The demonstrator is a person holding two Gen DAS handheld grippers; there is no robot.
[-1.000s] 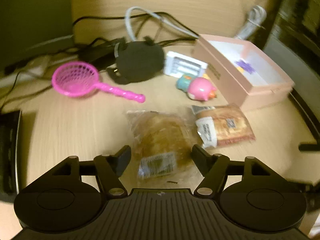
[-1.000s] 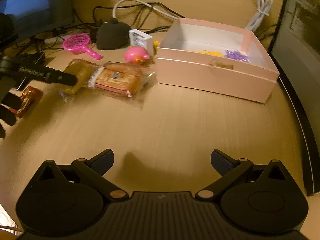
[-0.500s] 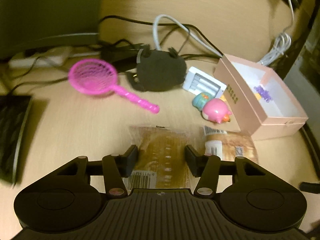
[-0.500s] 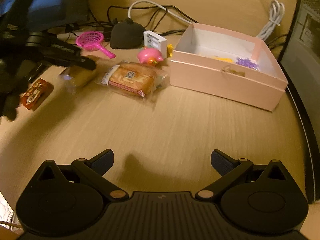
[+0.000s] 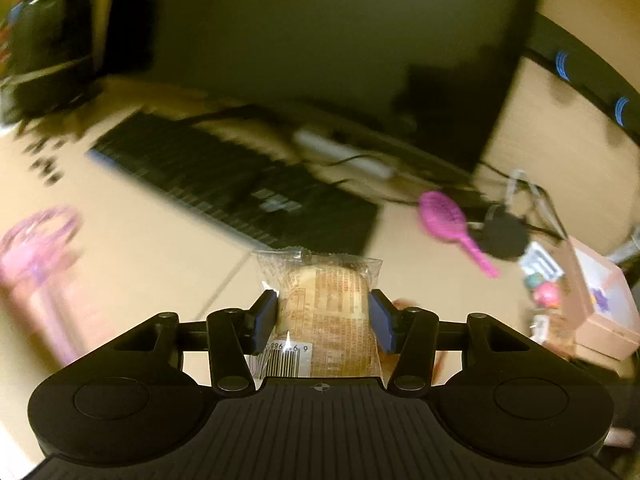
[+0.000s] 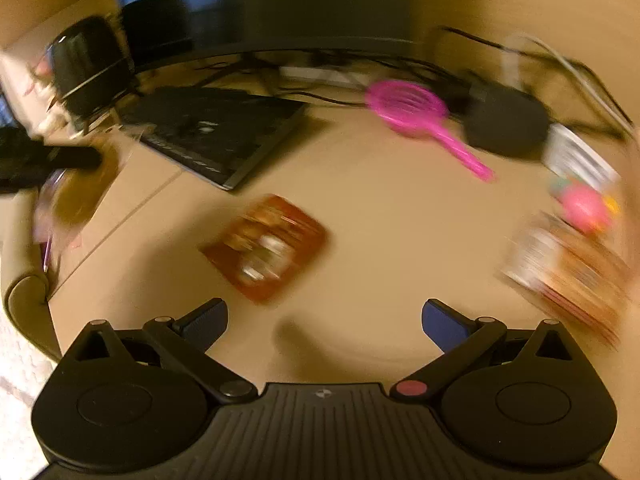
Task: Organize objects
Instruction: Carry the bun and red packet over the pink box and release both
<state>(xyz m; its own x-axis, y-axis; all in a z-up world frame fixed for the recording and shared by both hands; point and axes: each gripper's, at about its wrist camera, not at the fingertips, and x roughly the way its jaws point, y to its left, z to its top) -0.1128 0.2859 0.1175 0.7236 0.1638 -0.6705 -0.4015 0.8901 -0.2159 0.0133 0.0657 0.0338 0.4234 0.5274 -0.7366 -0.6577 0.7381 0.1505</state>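
My left gripper (image 5: pixel 323 302) is shut on a wrapped bun (image 5: pixel 328 332), its blue pads pressing both sides of the clear packet, which hangs lifted above the desk before the keyboard (image 5: pixel 240 188). In the right wrist view this gripper and the bun (image 6: pixel 80 196) show blurred at the far left. My right gripper (image 6: pixel 324 306) stands open over bare desk with nothing between its fingers. A red-brown snack packet (image 6: pixel 266 248) lies just ahead of it. A second wrapped bread (image 6: pixel 572 276) lies at the right, blurred.
A pink strainer (image 6: pixel 408 108), a dark round device (image 6: pixel 506 124), a white charger (image 6: pixel 576 156) and a pink pig toy (image 6: pixel 586 208) lie at the back right. The pink box (image 5: pixel 600 320) stands far right. A monitor (image 5: pixel 320 40) rises behind the keyboard. Cables run along the back.
My left gripper closed on the bun, lifted it and swung left toward the keyboard. My right gripper, still open, swung left from the pink box to the red-brown packet.
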